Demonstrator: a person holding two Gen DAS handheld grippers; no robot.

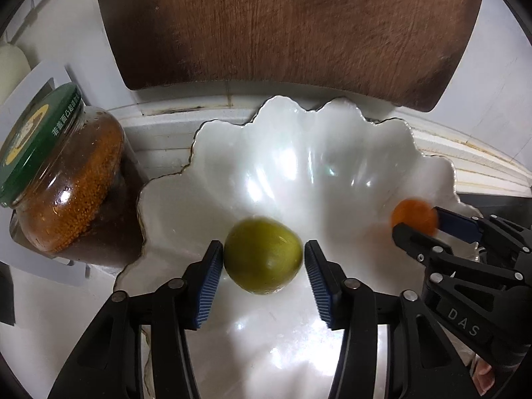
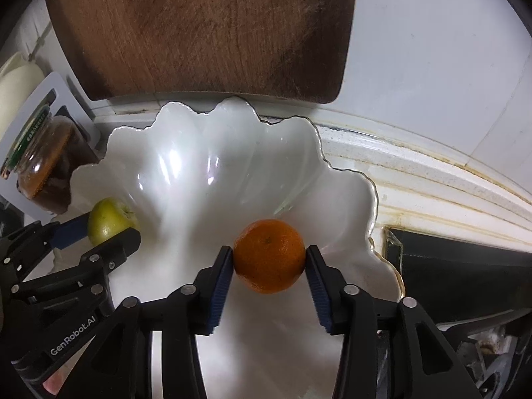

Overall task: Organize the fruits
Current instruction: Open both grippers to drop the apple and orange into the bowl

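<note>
A white scalloped bowl fills the middle of both views. In it lies a green round fruit, between the blue pads of my left gripper; the pads stand just off its sides. An orange mandarin, blurred in the left wrist view, sits toward the bowl's right side between the pads of my right gripper, with thin slits of white showing at either side. Both grippers point steeply down into the bowl, side by side.
A glass jar with a green lid stands just left of the bowl. A brown wooden board leans against the wall behind it. A dark glass surface lies to the right on the white counter.
</note>
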